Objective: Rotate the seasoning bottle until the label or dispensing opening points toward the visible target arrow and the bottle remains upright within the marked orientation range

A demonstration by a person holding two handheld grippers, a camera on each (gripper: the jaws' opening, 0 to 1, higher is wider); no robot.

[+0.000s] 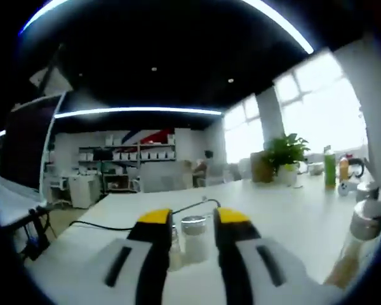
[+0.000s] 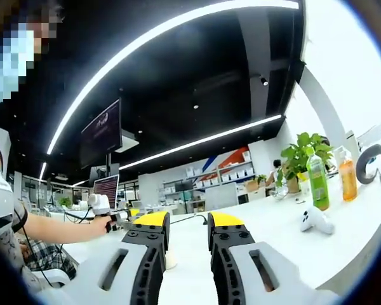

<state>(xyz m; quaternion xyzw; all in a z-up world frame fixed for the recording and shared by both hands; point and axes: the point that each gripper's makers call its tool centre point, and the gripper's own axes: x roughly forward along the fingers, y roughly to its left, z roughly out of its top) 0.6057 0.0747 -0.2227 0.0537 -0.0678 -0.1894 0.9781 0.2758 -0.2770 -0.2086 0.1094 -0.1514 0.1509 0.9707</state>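
A small clear seasoning bottle with a silver cap and pale contents stands upright on the white table. It sits in the gap between the yellow-tipped jaws of my left gripper, which is open, with a sliver of space on each side. A second, smaller shaker stands against the left jaw's inner side. My right gripper is open with nothing between its jaws. In the right gripper view, a person's hand holds the left gripper at the far left. No arrow mark is visible.
A taller silver-capped bottle stands at the right edge. A black cable crosses the table. Further back are a potted plant, a green bottle, an orange bottle and a white handheld device. A monitor hangs left.
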